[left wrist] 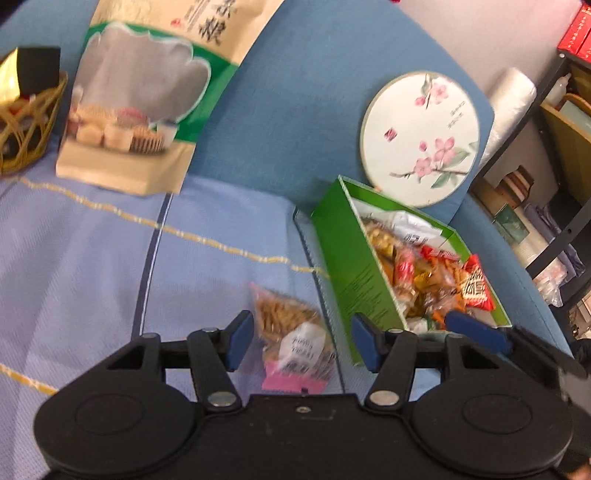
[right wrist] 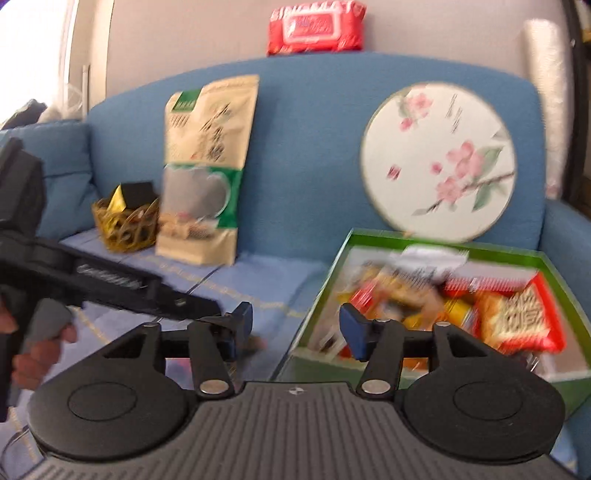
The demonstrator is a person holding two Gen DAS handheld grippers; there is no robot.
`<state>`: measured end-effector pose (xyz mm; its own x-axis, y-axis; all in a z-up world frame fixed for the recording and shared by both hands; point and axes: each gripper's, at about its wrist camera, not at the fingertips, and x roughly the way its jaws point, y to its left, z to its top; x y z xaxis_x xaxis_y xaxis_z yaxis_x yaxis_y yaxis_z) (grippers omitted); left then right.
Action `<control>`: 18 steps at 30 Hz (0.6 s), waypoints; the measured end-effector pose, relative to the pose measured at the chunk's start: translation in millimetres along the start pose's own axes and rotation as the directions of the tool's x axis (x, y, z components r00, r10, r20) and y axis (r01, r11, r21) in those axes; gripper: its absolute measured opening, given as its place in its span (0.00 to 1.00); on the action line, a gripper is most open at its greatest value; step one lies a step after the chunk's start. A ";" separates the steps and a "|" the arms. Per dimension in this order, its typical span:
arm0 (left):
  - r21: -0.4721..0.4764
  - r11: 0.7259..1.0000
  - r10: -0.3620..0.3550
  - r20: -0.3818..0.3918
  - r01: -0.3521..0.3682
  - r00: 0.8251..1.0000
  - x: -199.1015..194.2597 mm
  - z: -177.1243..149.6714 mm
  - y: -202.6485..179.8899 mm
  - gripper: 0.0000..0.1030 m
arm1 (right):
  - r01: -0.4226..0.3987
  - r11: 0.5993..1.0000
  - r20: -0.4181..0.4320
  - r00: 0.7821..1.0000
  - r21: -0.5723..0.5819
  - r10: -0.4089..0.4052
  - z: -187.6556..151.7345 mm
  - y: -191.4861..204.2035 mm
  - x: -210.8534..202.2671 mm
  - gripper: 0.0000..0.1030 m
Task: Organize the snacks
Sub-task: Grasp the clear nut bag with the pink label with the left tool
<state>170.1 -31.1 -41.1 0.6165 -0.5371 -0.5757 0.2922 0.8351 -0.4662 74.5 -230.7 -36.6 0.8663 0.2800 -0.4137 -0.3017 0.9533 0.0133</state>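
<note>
- Blue-padded jaws of the left gripper [left wrist: 301, 338] stand spread wide, pinching nothing; a clear snack packet [left wrist: 293, 341] with a pink bottom strip lies on the cloth between them, with a gap to either pad.
- Just right of that packet sits a green box [left wrist: 345, 269], open at the top and heaped with small wrapped snacks [left wrist: 436, 280].
- At the box's near end the right gripper [right wrist: 295, 330] is likewise spread, with nothing between its pads.
- Both box and packet rest on a pale blue cloth [left wrist: 92, 266] covering the seat of a blue sofa [right wrist: 314, 122].
- Against the backrest lean a tall beige pouch [right wrist: 207, 173] and a round flowered fan [right wrist: 437, 162].
- Beside the pouch stands a woven basket [right wrist: 125, 225].
- On the backrest's top lies a red wipes pack [right wrist: 316, 27].
</note>
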 end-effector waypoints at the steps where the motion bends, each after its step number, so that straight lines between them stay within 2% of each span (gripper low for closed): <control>1: 0.003 1.000 -0.001 -0.007 0.001 1.000 1.7 -2.2 0.9 0.97 | -0.006 1.000 -0.016 1.000 -0.004 0.006 -3.3 3.4 -0.6 0.95; 4: 0.014 1.000 0.001 -0.027 -0.001 1.000 12.0 -3.3 -1.1 0.91 | -0.031 0.999 -0.063 0.998 -0.015 0.030 -10.5 8.5 5.5 0.96; 6: 0.019 1.000 0.019 -0.039 -0.018 0.999 17.2 -4.1 -0.1 0.76 | -0.041 0.999 -0.093 0.995 -0.010 0.040 -15.1 11.3 11.0 0.96; 7: 0.015 1.000 0.019 -0.044 -0.018 0.999 18.2 -5.0 2.1 0.77 | -0.054 0.999 -0.104 0.993 -0.004 0.053 -16.5 12.6 14.0 0.96; 9: -0.014 1.000 0.000 -0.049 -0.001 0.999 15.3 -8.0 9.6 0.69 | -0.088 0.996 -0.115 0.989 0.002 0.088 -19.4 17.2 16.1 0.97; 13: -0.038 0.999 -0.026 -0.068 0.024 0.997 -0.5 -18.9 23.4 0.67 | -0.146 0.989 -0.138 0.980 -0.028 0.140 -22.6 33.2 19.4 1.00; 16: -0.075 0.996 -0.056 -0.089 0.049 0.994 -12.7 -24.8 33.5 0.72 | -0.160 0.986 -0.166 0.974 -0.046 0.151 -27.4 42.3 25.7 1.00; 18: -0.074 0.997 -0.037 -0.070 0.032 0.997 -21.6 -26.3 35.2 0.79 | -0.173 0.984 -0.191 0.968 -0.044 0.162 -30.5 46.8 31.5 1.00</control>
<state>147.8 6.9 -62.8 0.5525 -0.5747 -0.6037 0.2565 0.8064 -0.5329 75.4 -180.7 -76.7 0.7137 0.4037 -0.5724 -0.4644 0.8845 0.0447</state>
